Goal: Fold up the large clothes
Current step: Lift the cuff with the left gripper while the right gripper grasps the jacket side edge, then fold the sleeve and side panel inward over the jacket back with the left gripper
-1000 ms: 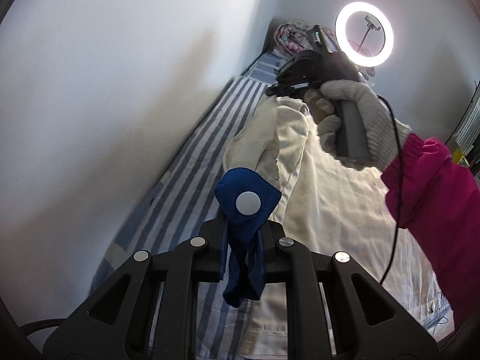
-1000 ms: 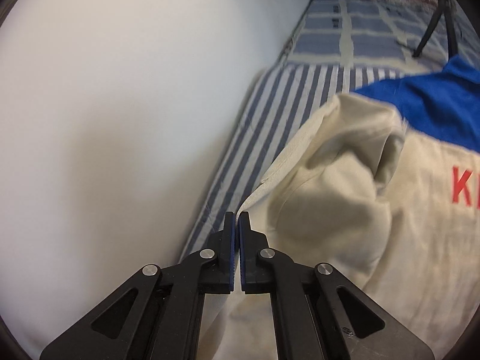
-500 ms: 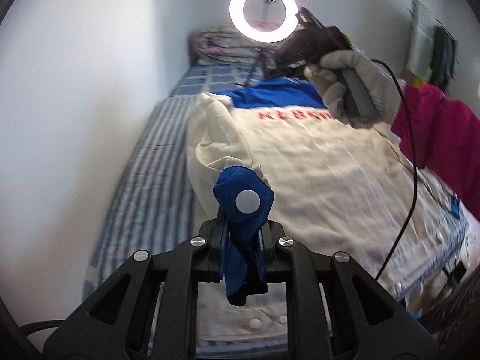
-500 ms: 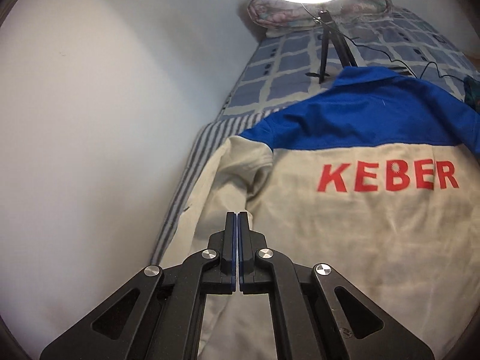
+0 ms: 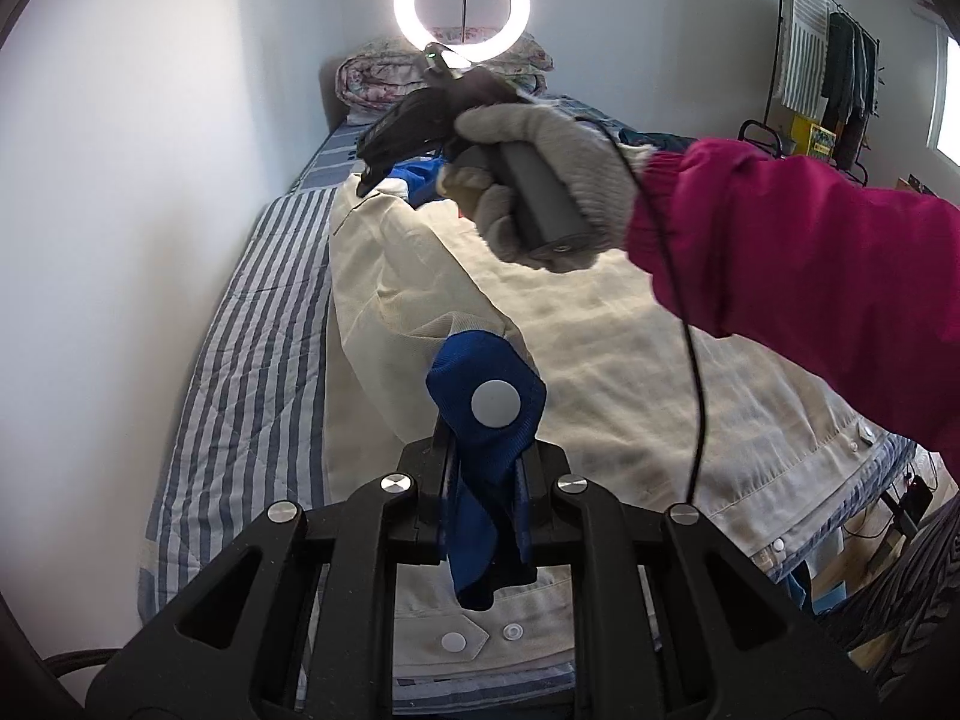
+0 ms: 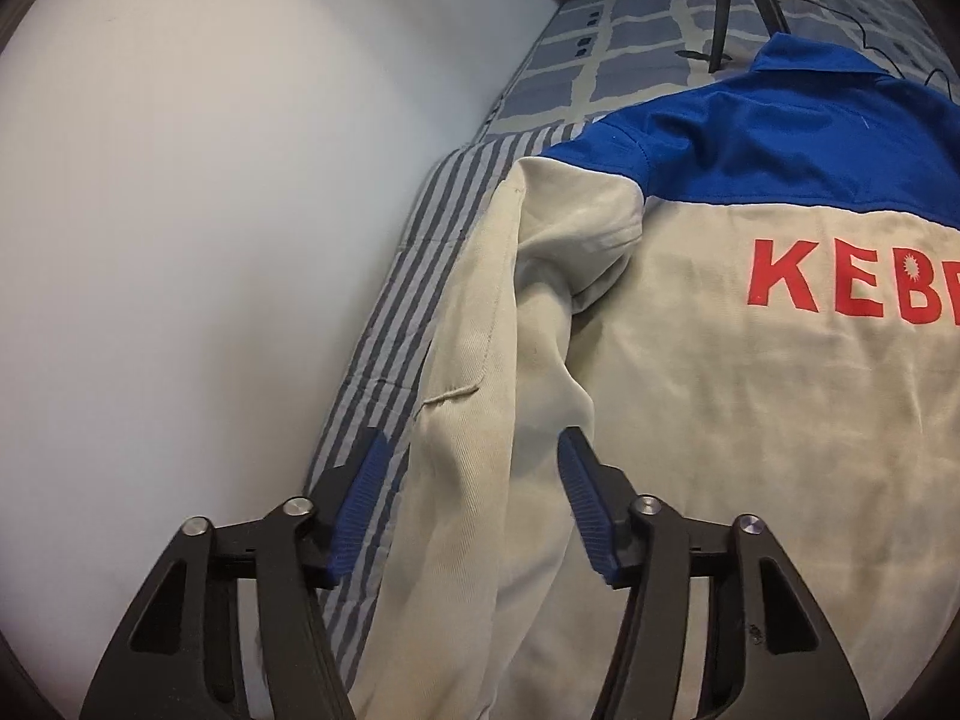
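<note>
A white wall (image 5: pixel 120 180) is running along the far left, and against it a bed with a blue-and-white striped cover (image 5: pixel 240 372) is carrying the work. On that cover a large cream jacket (image 5: pixel 600 372) is lying back side up, its blue yoke (image 6: pixel 780 144) pointing toward the head of the bed and red letters (image 6: pixel 840 288) showing across the back. The left hand-held gripper (image 5: pixel 486 480) is pinching the blue sleeve cuff (image 5: pixel 486 408) with its pale snap button, jaws narrow and pressing on the cloth, so the cream sleeve is rising from the jacket's left edge up to the fingers. Further right and higher, a gloved hand (image 5: pixel 540 180) with a pink sleeve (image 5: pixel 810 264) is gripping the handle of the right hand-held gripper (image 6: pixel 474 462), a black cable (image 5: pixel 690 360) hanging below it. In the right wrist view its jaws are opening above the sleeve near the shoulder, the cream cloth showing between the blue pads without being pressed. A ring light (image 5: pixel 462 0) is glowing by a folded quilt (image 5: pixel 384 78) at the head of the bed
</note>
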Available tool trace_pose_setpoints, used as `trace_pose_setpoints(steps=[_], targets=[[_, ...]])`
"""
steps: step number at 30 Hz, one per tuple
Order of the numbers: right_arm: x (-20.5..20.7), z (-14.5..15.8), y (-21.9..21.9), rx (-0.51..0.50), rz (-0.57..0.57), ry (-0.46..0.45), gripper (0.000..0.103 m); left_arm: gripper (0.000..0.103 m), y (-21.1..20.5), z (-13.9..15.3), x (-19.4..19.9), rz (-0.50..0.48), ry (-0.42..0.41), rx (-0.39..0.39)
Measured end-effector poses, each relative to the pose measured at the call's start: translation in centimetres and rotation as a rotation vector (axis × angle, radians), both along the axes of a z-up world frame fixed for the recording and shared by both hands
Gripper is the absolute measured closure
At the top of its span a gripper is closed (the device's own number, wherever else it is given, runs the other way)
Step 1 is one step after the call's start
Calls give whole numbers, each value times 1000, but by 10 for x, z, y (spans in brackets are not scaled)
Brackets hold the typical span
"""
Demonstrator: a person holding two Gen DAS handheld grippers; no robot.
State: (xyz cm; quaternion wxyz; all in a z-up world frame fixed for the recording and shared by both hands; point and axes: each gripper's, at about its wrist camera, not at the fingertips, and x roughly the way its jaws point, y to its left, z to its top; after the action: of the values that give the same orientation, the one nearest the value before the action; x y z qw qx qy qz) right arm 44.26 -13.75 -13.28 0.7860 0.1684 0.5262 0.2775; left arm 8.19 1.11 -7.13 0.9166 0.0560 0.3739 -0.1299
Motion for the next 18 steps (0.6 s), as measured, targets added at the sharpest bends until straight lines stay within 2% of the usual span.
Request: trace_pose_setpoints(steps=[1, 2, 7, 11, 14, 17, 18], targets=[[2, -3, 4, -6, 14, 4, 92, 90, 1, -1, 1, -2, 4, 0], [2, -4, 8, -9, 28, 10, 101, 90, 3, -2, 2, -2, 6, 1], [-19, 23, -8, -45, 36, -90, 102, 90, 2, -4, -3, -27, 20, -4], [-48, 29, -56, -73, -38, -100, 102, 89, -5, -11, -14, -82, 45, -4], [-71, 16, -91, -132, -96, -75, 102, 87, -11, -18, -27, -139, 82, -21], [-84, -13, -112, -199, -104, 0, 101, 69, -14, -28, -41, -195, 148, -71], [-88, -26, -114, -243, -86, 26, 101, 66, -13, -29, -45, -204, 161, -95]])
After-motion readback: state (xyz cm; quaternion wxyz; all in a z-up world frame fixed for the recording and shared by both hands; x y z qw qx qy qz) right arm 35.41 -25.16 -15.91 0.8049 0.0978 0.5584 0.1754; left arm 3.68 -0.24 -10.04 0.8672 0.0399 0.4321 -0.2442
